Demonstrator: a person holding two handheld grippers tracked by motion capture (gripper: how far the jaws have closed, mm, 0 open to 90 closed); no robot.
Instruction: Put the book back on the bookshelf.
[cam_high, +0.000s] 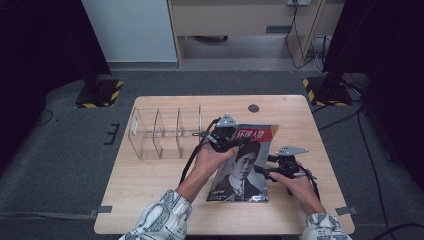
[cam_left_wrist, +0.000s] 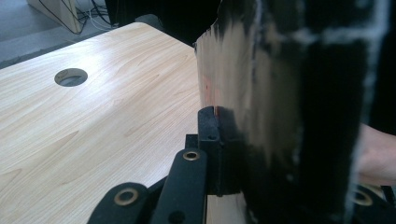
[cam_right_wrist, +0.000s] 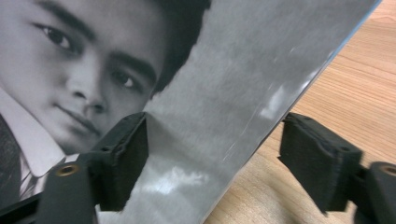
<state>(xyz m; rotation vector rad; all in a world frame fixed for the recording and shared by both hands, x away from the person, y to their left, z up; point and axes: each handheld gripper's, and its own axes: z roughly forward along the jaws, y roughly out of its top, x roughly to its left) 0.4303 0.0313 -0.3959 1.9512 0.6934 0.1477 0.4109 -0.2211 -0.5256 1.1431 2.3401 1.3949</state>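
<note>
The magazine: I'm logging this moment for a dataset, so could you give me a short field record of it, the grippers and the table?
magazine: portrait cover with a red title band, far end raised off the table
left gripper: shut on the magazine's edge near the title end
right gripper: open, jaws straddling the magazine's right edge, not clamped
clear organizer: empty three-compartment box, left of the magazine, untouched
table: light wood, round hole near the far edge
</note>
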